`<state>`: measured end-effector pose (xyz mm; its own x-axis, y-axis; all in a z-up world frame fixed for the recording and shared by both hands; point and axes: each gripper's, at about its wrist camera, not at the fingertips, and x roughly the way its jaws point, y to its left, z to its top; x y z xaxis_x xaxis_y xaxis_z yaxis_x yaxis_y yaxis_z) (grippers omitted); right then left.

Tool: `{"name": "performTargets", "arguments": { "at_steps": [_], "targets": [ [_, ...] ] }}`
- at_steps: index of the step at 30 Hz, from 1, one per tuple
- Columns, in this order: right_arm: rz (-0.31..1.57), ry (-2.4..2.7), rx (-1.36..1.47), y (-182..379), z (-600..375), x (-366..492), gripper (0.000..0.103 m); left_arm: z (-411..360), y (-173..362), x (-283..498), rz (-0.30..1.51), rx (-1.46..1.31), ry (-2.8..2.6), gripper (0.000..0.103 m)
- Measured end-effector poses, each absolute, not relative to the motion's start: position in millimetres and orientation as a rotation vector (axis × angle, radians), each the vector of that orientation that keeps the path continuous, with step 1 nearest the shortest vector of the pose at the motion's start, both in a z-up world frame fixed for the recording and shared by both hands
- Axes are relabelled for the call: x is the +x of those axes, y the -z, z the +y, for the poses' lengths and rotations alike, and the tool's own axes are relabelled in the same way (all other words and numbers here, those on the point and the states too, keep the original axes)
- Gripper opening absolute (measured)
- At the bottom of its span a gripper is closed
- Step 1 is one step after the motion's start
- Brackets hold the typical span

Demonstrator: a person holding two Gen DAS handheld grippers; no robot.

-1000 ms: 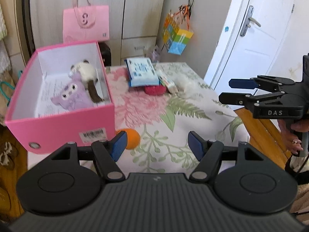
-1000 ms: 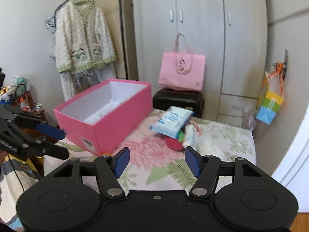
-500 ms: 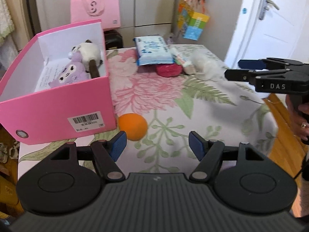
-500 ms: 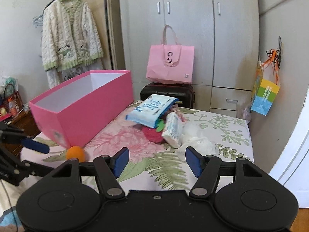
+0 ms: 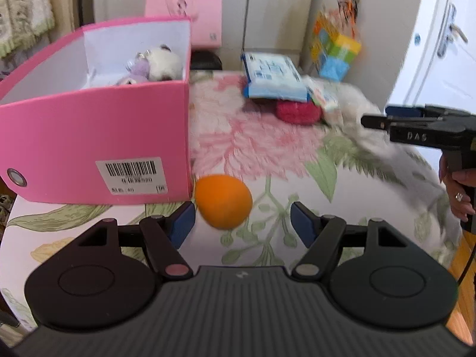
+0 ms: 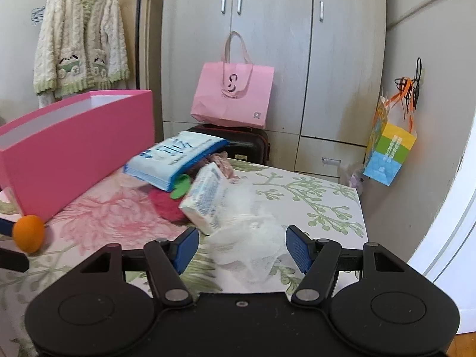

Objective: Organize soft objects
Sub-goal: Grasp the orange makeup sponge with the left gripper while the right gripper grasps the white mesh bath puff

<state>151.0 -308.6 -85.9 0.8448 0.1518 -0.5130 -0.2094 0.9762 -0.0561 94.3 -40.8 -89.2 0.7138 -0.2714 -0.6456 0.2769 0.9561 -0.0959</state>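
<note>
Left gripper (image 5: 242, 218): jaws parted, nothing held, orange ball (image 5: 223, 200) just ahead in the gap and nearer the left finger, pads not pressing it. Ball resting on flowered tablecloth (image 5: 267, 154), just beside the near corner of pink box (image 5: 98, 142). Inside box, against the far wall: white plush toy (image 5: 162, 64) and purple plush toy (image 5: 138, 70), touching each other. Right gripper (image 6: 241, 248): jaws parted, empty, white mesh puff (image 6: 253, 238) lying just ahead between the blue pads, whether touched cannot be told. Just beyond puff: small white tissue pack (image 6: 205, 199), leaning on red knitted item (image 6: 165, 203) with a green leaf; blue wipes pack (image 6: 175, 159) tilted on top of that heap. Further back: black case (image 6: 238, 142) carrying pink paper bag (image 6: 233, 95), grey wardrobe (image 6: 267, 44) behind, cream cardigan (image 6: 80, 38) hanging at left, coloured gift bag (image 6: 389, 154) hanging on the right wall.
</note>
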Motion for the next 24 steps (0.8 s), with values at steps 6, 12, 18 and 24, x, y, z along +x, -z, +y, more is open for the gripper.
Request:
{"name": "performTargets", "arguments": {
  "at_steps": [6,12,18,24],
  "targets": [
    [0.54,-0.209,-0.114,94,-313,168,0.076,-51,95,95,0.664,0.046,0.256,0.069],
    [0.589,-0.215,-0.057,103,-317,184,0.076,-52,108,99,0.657,0.006,0.202,0.065],
    [0.616,-0.214,-0.001,109,-326,183,0.044,-53,109,98,0.627,0.033,0.163,0.04],
    [0.6,-0.163,-0.024,107,-320,161,0.029,-47,108,98,0.631,0.007,0.173,0.039]
  ]
}}
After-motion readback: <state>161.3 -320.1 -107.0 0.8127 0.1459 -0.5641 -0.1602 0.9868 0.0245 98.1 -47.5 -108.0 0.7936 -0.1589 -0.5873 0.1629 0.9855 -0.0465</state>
